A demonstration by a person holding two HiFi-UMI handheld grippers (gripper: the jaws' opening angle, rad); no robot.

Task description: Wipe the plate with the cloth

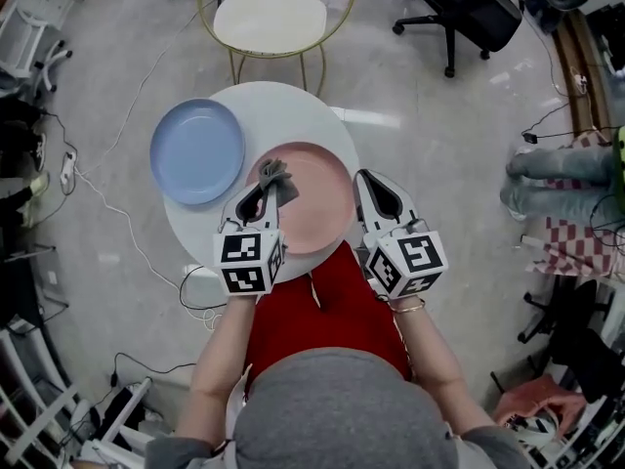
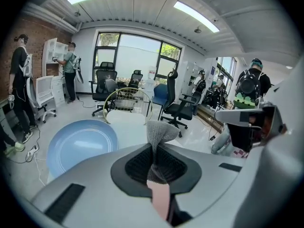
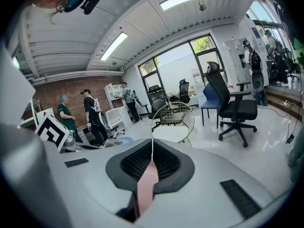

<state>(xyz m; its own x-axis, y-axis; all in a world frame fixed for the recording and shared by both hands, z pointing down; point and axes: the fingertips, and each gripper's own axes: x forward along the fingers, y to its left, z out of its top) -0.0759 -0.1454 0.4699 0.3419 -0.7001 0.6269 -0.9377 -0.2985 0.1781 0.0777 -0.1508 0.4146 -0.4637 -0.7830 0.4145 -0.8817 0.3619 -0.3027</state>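
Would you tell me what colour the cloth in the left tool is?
Grey, finely knitted; the cloth shows best in the left gripper view.

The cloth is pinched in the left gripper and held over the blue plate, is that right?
Not quite. The cloth is pinched in the left gripper, but the head view shows it over the pink plate, not the blue plate, which lies further to the left.
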